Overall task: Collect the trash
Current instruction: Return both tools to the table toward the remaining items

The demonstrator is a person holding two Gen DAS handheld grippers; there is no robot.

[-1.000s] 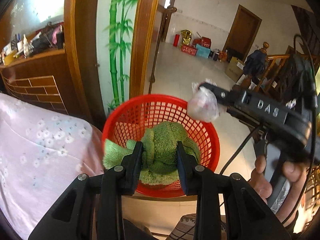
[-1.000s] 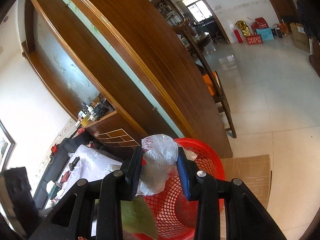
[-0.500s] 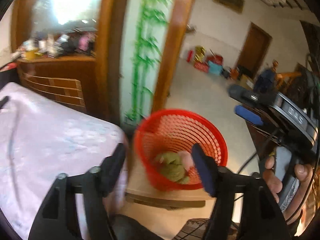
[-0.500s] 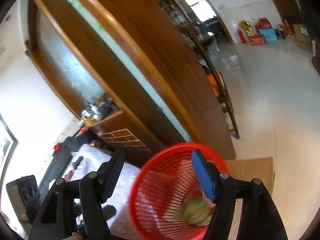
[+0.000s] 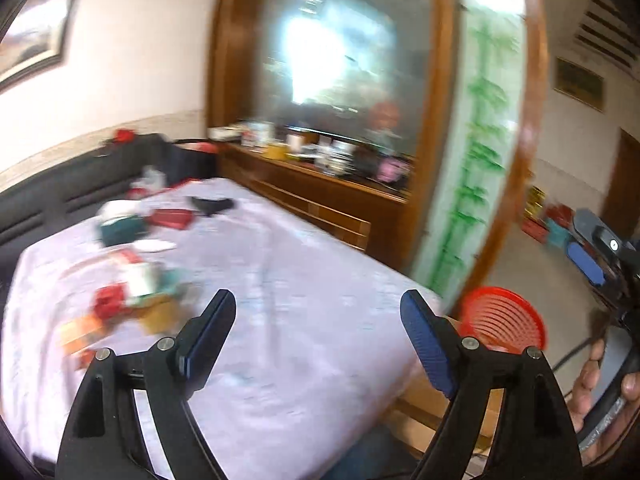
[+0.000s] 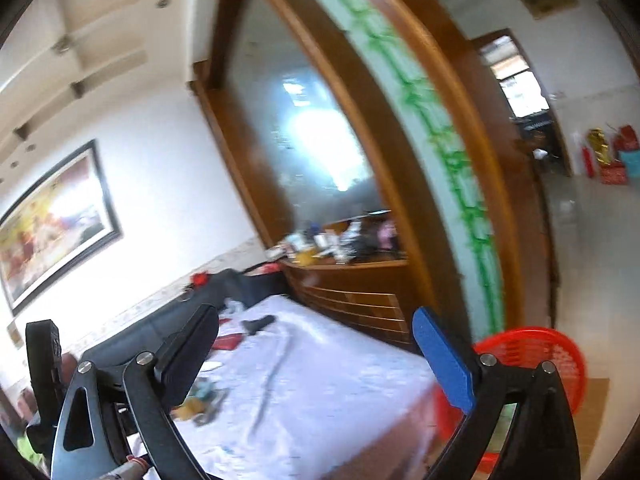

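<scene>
I see the bench (image 5: 304, 288) under a pale cloth, with blurred red and teal litter (image 5: 132, 280) (mostly packets) at its left end.

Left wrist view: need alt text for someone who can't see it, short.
The left tongs, jaws opening with nothing between them, point over a table draped in a pale cloth, with blurred red, teal and white litter at its far left. A red mesh basket sits off the table's right corner, and the right tongs, held by a hand, show at the right edge.
</scene>
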